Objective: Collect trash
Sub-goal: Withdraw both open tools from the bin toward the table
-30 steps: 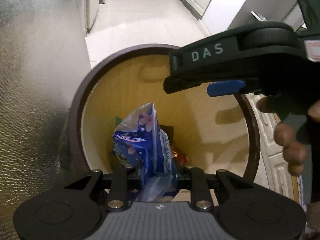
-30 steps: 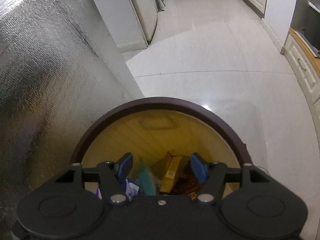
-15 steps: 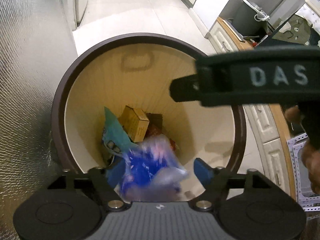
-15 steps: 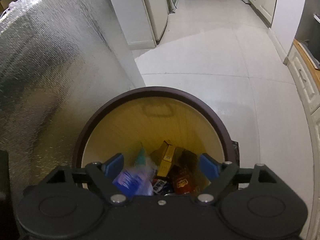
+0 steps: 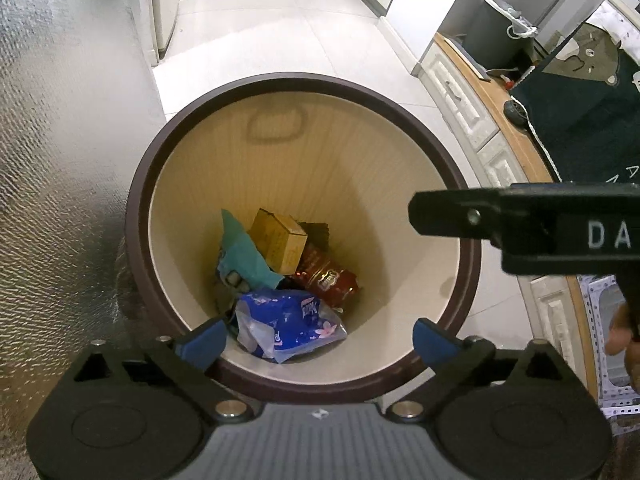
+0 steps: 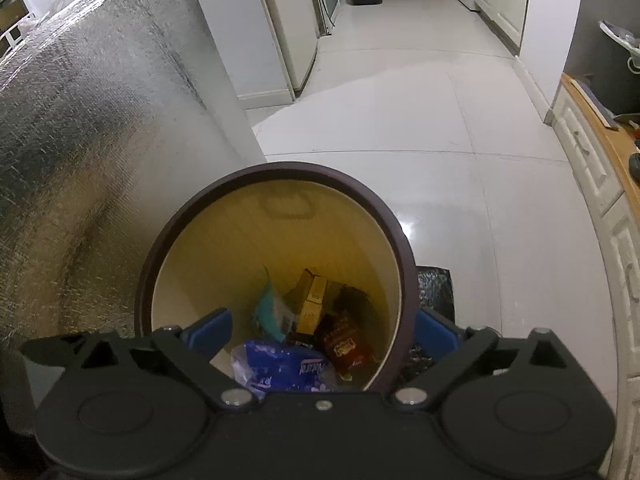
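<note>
The round waste bin (image 5: 304, 80) with its dark brown rim and pale wood-grain inner wall stands on the white tiled floor (image 6: 420, 120), close against a quilted silver foil-covered surface (image 5: 60, 160) on one side and near white panelled cabinets with a wooden top (image 5: 472, 92) on the other. Behind the bin, on the floor, lies a dark crinkled bag (image 6: 436, 288), though the view is too dim there to be sure what it is. Over the bin's far side the right gripper's black body crosses the left wrist view, with fingers of a hand (image 5: 622, 332) below it. At the bin's bottom the blue floral tissue packet (image 5: 288, 320) lies crumpled, nearest the cameras, beside a red snack wrapper (image 5: 328, 276), a teal wrapper (image 5: 244, 256) and a yellow-brown carton (image 5: 280, 236). The left gripper (image 5: 316, 336) and right gripper (image 6: 320, 332) both hang above the bin, jaws having just been opening, now spread wide with nothing between them.
</note>
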`<state>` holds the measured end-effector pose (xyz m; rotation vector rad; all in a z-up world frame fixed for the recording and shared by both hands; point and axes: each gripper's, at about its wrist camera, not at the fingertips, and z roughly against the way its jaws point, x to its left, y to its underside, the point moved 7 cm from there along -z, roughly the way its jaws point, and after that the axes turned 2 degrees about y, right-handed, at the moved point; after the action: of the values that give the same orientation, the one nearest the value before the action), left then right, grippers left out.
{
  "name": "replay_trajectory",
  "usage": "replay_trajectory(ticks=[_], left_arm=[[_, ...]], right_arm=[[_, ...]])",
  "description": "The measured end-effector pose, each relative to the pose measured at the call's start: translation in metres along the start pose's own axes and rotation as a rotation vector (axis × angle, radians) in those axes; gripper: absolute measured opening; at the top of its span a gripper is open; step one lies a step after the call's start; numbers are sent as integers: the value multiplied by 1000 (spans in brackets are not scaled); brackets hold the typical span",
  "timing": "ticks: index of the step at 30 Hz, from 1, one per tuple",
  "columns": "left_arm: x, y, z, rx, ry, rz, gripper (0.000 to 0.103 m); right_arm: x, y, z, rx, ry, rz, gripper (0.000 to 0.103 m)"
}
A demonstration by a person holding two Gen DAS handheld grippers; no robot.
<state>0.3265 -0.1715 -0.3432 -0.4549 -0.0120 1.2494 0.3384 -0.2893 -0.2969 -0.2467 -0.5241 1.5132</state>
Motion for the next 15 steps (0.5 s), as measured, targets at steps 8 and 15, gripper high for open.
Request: replay_trajectory(ticks=[8,15], left_arm=[[0,6,18,-22,-5,-7,103],[4,10,39,-56,-40,-3,103]], right_arm=[[3,10,16,-29,-12,25,103],[1,16,34,-58,8,27,103]])
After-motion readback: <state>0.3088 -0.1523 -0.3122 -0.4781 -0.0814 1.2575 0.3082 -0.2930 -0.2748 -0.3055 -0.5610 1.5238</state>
